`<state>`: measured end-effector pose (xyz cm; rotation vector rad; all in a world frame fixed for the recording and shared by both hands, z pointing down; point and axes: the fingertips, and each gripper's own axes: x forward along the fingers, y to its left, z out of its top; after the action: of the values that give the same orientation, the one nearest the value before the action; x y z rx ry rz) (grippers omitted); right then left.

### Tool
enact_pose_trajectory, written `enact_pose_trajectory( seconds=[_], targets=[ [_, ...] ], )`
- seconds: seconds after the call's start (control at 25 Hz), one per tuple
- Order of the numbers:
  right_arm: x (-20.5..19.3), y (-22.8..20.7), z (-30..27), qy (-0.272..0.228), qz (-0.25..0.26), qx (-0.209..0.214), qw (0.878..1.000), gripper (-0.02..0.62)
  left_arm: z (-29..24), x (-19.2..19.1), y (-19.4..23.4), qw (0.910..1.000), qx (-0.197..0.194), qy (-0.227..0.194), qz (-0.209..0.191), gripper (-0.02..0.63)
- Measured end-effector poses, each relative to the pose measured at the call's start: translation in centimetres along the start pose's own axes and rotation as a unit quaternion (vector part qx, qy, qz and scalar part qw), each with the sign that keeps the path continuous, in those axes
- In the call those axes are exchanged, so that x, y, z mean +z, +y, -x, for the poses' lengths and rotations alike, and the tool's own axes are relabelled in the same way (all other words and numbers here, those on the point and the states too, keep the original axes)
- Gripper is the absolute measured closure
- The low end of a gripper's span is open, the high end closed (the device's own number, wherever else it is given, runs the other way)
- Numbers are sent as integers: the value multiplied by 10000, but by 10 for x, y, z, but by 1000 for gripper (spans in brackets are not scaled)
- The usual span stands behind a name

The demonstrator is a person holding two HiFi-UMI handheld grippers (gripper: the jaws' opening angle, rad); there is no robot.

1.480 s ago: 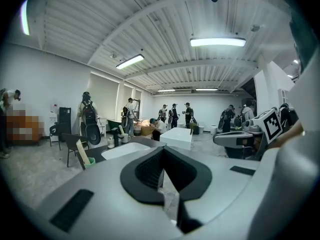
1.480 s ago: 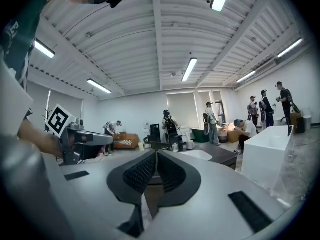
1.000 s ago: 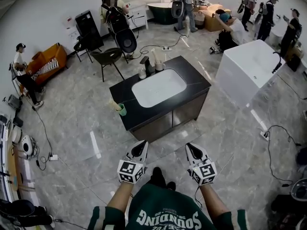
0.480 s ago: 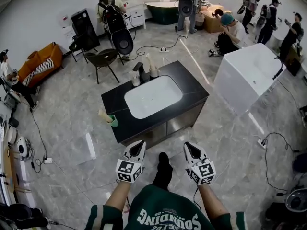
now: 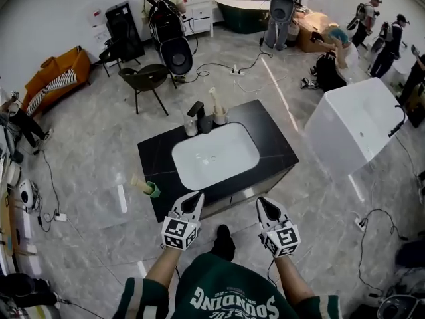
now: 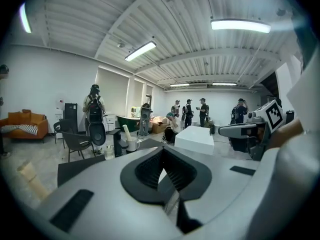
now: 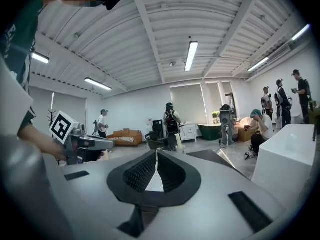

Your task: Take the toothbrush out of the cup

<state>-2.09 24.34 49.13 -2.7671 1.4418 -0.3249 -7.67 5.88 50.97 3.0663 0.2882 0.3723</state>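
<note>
A green cup (image 5: 153, 190) stands at the front left corner of the black vanity counter (image 5: 272, 145), with a cream toothbrush (image 5: 139, 183) leaning out of it to the left. In the left gripper view the toothbrush (image 6: 29, 176) shows at the far left. My left gripper (image 5: 194, 201) is shut and empty, just short of the counter's front edge and to the right of the cup. My right gripper (image 5: 263, 205) is also shut and empty, level with the left one in front of the counter. The right gripper view shows the left gripper (image 7: 82, 143) at its left.
A white sink (image 5: 214, 155) fills the counter's middle. Behind it stand a black faucet (image 5: 197, 111), a small bottle (image 5: 190, 126) and a white cup (image 5: 219, 116) with a cream item. A white tub (image 5: 355, 128) stands to the right, a chair (image 5: 147, 78) behind, and several people around the room.
The person has walked up to the vanity, so the counter now lies right in front of both grippers. Both grippers stayed shut and side by side.
</note>
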Motion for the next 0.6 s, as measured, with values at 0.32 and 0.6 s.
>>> enact_pose_trajectory(
  seconds=[0.32, 0.6],
  targets=[
    [19, -22, -92, 139, 30, 325, 9994, 552, -52, 12, 58, 9996, 222, 4, 175, 597],
    [25, -21, -150, 300, 62, 747, 9967, 552, -77, 16, 87, 9984, 463, 15, 323, 597]
  ],
)
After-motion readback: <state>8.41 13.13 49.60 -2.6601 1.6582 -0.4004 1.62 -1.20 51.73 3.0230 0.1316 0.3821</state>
